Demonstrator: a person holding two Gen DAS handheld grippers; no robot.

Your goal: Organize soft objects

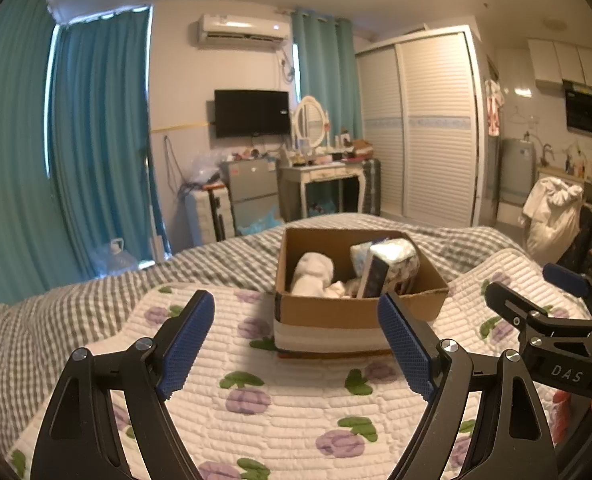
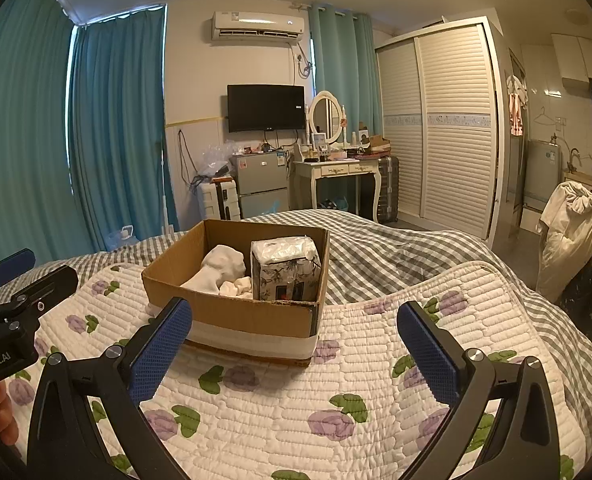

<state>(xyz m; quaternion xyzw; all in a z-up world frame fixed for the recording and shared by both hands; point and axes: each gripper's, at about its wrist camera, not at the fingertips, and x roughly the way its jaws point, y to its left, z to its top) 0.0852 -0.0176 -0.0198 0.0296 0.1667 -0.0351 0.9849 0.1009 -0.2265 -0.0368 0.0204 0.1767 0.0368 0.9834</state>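
Observation:
A cardboard box (image 1: 335, 314) (image 2: 252, 312) stands on a white quilted mat with purple flowers (image 1: 288, 400) (image 2: 335, 380) on the bed. Inside it lie a white plush toy (image 1: 311, 274) (image 2: 220, 268), a wrapped tissue pack (image 1: 391, 260) (image 2: 286, 270) and other small soft items. My left gripper (image 1: 296, 344) is open and empty above the mat, just in front of the box. My right gripper (image 2: 296, 344) is open and empty, in front of the box and a little to its right. The right gripper's body shows at the left wrist view's right edge (image 1: 551, 328).
A grey checked blanket (image 1: 76, 300) (image 2: 395, 252) covers the bed around the mat. Beyond the bed stand a dressing table (image 2: 339, 168), a small fridge (image 2: 260, 180), a wardrobe (image 2: 443, 128) and teal curtains (image 2: 112, 132). White clothing hangs on a chair at the right (image 2: 567, 232).

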